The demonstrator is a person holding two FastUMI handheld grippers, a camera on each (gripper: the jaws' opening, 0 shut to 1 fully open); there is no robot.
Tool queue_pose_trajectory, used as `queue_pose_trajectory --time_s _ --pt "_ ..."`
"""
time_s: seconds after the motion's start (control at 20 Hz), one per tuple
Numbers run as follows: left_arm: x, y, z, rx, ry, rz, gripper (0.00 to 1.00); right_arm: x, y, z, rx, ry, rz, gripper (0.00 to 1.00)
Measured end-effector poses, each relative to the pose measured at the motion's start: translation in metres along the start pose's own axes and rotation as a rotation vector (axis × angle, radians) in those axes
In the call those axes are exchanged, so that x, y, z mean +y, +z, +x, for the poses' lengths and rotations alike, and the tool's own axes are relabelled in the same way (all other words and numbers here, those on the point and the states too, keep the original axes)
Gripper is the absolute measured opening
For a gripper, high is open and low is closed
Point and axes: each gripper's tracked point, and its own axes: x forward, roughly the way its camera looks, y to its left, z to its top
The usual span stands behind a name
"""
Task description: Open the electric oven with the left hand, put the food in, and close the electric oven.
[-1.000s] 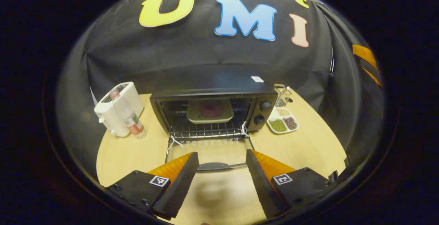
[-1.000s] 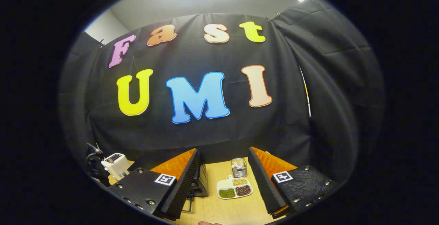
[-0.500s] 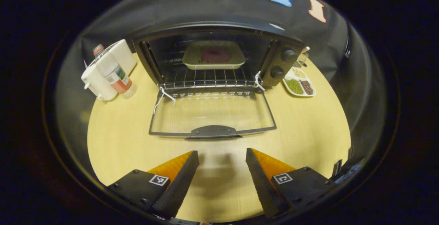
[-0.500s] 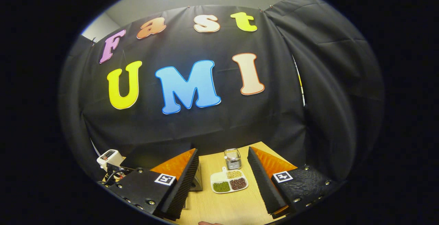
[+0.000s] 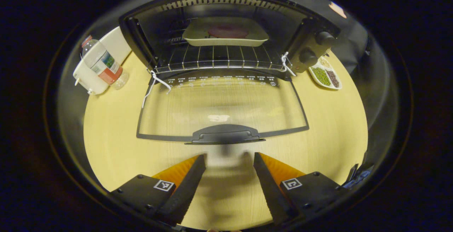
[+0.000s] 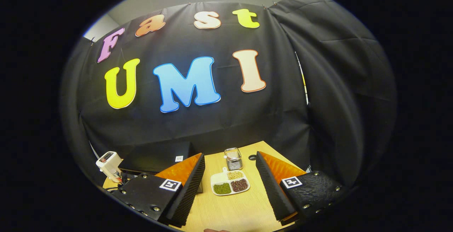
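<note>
Now | oven door [image 5: 219,113] lies flat open, dish of food [image 5: 225,35] on the rack behind it | left gripper [image 5: 229,161] spread, just short of door handle [image 5: 226,134] | right gripper [image 6: 230,161] spread, empty | glass door likely stiff, hinged, fragile: lift by handle.

In the left gripper view, the oven [image 5: 226,30] is cut off along its top, and the round dark food [image 5: 228,31] on the tray [image 5: 225,36] is too dim to identify. The white appliance [image 5: 92,73] at the surface's [image 5: 113,147] far left edge is half hidden behind the bottle [image 5: 102,61]. In the right gripper view, the left finger of the right tongs [image 6: 230,186] hides the oven's [image 6: 155,159] front, and the small wire holder's [image 6: 233,158] contents are too small to tell.
</note>
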Motion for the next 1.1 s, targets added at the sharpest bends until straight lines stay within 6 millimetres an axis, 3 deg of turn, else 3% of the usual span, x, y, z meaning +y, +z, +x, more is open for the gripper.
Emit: queue_pose_trajectory --time_s 0.25,0.35,0.55,0.75,1.1 --pt "0.006 0.008 0.017 0.017 0.023 -0.009 0.92 -0.004 -0.011 0.001 0.047 -0.015 0.038 0.88" --pt "0.007 0.008 0.02 0.032 0.023 -0.011 0.97 -0.005 -0.013 0.002 0.054 -0.02 0.053 0.88" --pt "0.007 0.009 0.021 0.025 0.034 0.019 0.94 -0.004 -0.015 -0.001 0.063 -0.023 0.056 0.88" --pt "0.007 0.01 0.016 0.008 0.03 0.009 0.95 0.001 -0.015 -0.003 0.06 -0.015 0.044 0.88" --pt "0.004 0.014 -0.011 -0.075 0.012 -0.009 0.97 0.008 -0.02 -0.009 0.086 0.012 0.051 0.88"
